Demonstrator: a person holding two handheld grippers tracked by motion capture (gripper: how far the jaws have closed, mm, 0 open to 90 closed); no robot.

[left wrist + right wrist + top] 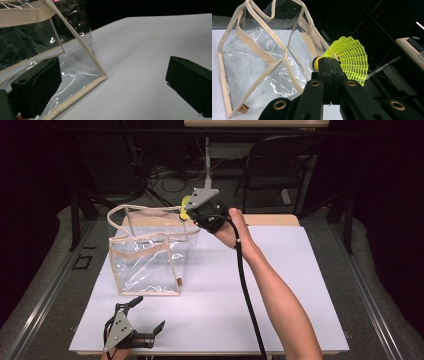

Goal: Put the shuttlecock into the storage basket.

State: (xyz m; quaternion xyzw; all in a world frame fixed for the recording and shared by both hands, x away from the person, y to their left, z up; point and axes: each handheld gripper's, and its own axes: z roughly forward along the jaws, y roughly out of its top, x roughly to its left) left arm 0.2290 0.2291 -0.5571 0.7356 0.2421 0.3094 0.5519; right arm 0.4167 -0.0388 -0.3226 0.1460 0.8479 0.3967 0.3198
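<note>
A clear plastic tote bag with beige trim and handles stands open on the white table top. My right gripper hovers at the bag's far right top corner, shut on a yellow-green shuttlecock. In the right gripper view the shuttlecock sits clamped between the jaws, its mesh skirt fanning right, with the bag open below and to the left. My left gripper rests low near the table's front left edge, open and holding nothing. In the left gripper view the bag's bottom corner lies between the spread jaws.
The white table top has bare room to the right of the bag and along the front. Behind the table stand a dark folding chair, a desk leg and cables on the floor. A grey carpet surrounds the table.
</note>
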